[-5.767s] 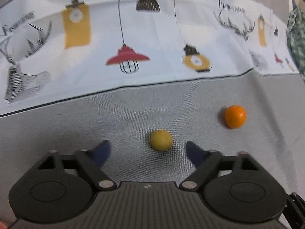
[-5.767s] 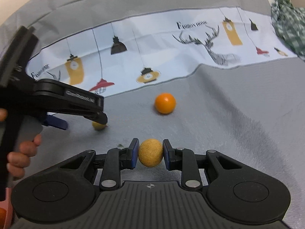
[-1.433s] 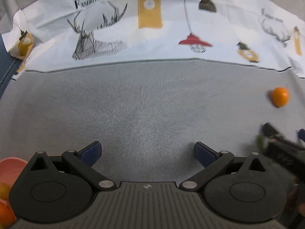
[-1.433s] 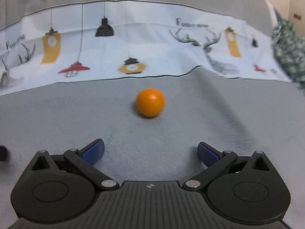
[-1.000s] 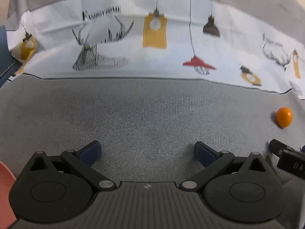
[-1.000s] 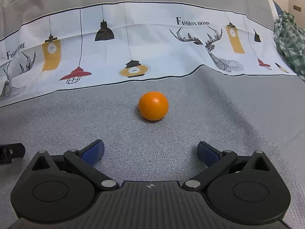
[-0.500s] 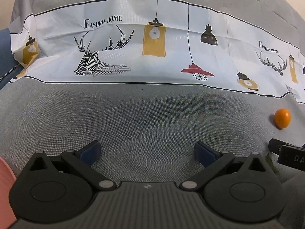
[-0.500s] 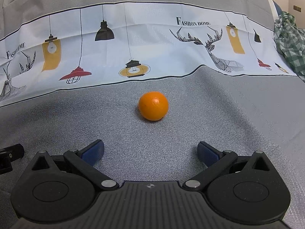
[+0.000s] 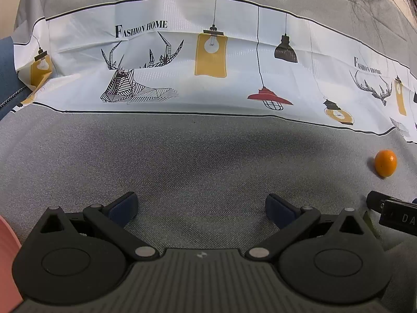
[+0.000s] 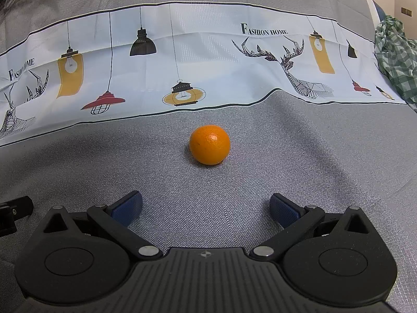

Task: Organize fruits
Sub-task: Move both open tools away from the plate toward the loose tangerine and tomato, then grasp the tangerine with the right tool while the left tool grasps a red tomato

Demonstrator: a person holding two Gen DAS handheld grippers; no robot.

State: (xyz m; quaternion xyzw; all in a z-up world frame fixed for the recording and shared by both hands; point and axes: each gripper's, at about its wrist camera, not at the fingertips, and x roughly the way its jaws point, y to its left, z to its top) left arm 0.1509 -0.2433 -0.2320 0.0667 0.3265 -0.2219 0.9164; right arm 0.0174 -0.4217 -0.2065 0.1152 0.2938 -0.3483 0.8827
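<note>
Orange (image 10: pixel 209 144) alone on grey cloth, centre frame, ahead of right gripper (image 10: pixel 206 210) | both grippers spread wide, empty; left gripper (image 9: pixel 202 207) over bare cloth | risk: round fruit rolls off if one finger nudges it first

Left gripper (image 9: pixel 200 207), jaws spread, over grey cloth (image 9: pixel 208 161); orange (image 9: pixel 385 163) far right

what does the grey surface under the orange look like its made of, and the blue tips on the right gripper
Grey surface: looks like woven fabric, matte, with a fine visible weave and soft folds. Blue tips on the right gripper: probably rubber or soft plastic pads, dull and smooth. Orange: real-looking peel, pitted with a slight shine.
</note>
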